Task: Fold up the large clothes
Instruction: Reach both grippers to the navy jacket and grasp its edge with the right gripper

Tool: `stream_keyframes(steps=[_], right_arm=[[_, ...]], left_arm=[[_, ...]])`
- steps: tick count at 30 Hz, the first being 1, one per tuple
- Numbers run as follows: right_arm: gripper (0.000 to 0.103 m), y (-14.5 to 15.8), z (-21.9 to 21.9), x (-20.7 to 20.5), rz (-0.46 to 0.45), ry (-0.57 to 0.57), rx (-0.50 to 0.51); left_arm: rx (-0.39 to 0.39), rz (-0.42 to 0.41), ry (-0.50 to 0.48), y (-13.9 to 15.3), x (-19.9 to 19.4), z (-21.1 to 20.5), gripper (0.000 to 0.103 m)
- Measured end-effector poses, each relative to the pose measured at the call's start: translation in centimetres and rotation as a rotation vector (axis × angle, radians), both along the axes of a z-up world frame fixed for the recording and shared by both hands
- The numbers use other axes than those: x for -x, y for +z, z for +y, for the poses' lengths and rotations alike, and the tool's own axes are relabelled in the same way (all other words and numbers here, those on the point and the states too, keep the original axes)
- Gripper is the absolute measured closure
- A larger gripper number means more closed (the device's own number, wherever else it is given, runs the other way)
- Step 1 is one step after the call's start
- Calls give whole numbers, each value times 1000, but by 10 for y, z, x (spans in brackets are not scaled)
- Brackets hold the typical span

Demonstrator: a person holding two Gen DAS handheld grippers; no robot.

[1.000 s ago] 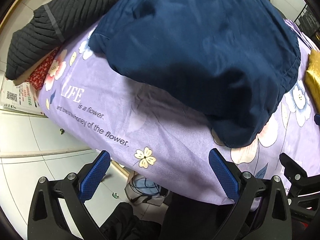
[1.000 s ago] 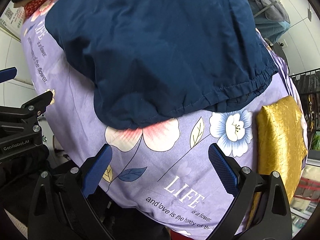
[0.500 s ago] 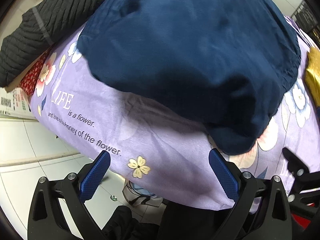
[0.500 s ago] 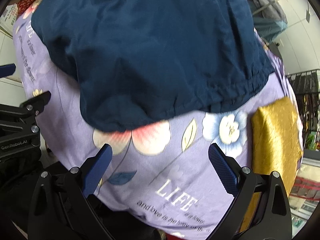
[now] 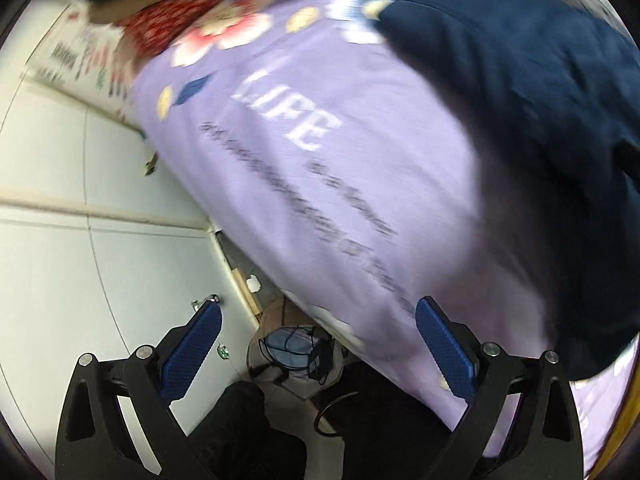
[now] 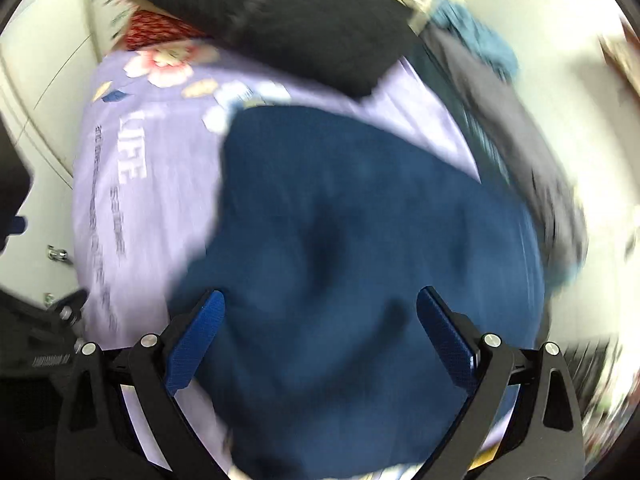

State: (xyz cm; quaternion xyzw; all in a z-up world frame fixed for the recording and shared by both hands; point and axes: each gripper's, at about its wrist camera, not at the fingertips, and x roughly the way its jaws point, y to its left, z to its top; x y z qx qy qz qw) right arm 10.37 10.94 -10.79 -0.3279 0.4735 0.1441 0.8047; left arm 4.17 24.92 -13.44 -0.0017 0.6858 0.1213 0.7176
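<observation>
A navy blue garment (image 6: 360,248) lies bunched on the purple flowered sheet (image 6: 120,208). In the left wrist view it (image 5: 540,112) fills the upper right. My left gripper (image 5: 320,344) is open and empty, over the sheet's (image 5: 320,160) near left edge, left of the garment. My right gripper (image 6: 320,340) is open and empty, directly above the garment's near part. Both views are motion-blurred.
A black quilted garment (image 6: 280,12) lies at the far end of the sheet, with red patterned cloth (image 6: 156,28) beside it. Grey and teal clothes (image 6: 500,80) lie far right. White floor tiles (image 5: 80,260) and a bag with cables (image 5: 296,352) sit below the bed edge.
Both grippers have swung fast. The left has shifted left toward the bed's edge and floor. The right has moved forward over the navy garment. Both stay open.
</observation>
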Motion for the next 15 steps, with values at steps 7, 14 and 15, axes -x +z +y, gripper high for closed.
stream_keyframes(steps=[7,14,15], right_arm=[[16,-92,48,-61,110,-4,277],[78,17,-34,-72,79,-159,-143],[80,47,-60,-69,31,-210,-202]], left_arm=[[88,-72,35,-4,-21,24,10],[110,-103,-79,3,-50,-6,16],[115,-115,-101,7,-58,-12,18]])
